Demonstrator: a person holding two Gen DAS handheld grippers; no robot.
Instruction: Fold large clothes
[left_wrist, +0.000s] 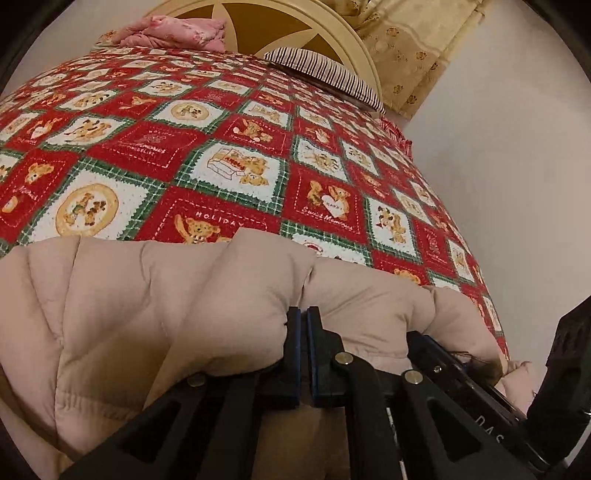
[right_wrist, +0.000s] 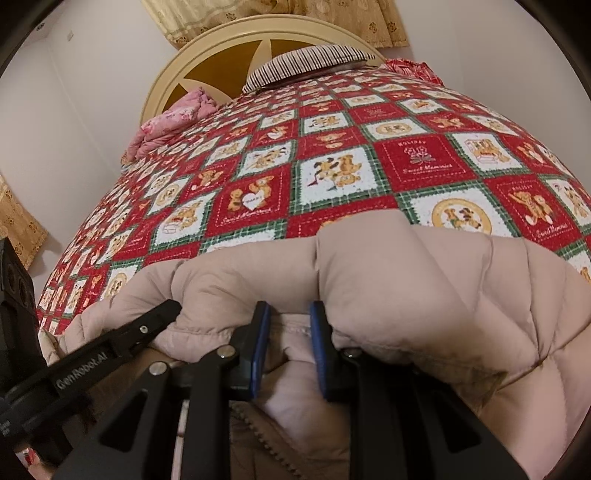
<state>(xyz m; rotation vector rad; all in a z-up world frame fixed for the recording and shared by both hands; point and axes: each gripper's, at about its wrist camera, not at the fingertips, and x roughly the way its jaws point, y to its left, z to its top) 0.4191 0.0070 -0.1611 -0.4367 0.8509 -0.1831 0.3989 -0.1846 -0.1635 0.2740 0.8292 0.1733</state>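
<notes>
A beige quilted puffer coat (left_wrist: 147, 314) lies at the near edge of a bed; it also fills the lower right wrist view (right_wrist: 424, 295). My left gripper (left_wrist: 303, 317) is shut on a fold of the coat, its blue-padded jaws almost touching. My right gripper (right_wrist: 288, 314) has its jaws a short way apart with a bunched fold of the coat pinched between them. The right gripper's body shows at the lower right of the left wrist view (left_wrist: 480, 376). The left gripper's body shows at the lower left of the right wrist view (right_wrist: 110, 343).
The bed carries a red, white and green teddy-bear quilt (left_wrist: 221, 147). A striped pillow (left_wrist: 325, 74) and a pink bundle (left_wrist: 173, 33) lie by the cream headboard (right_wrist: 221, 48). Yellow curtains (left_wrist: 417, 44) hang behind. White walls flank the bed.
</notes>
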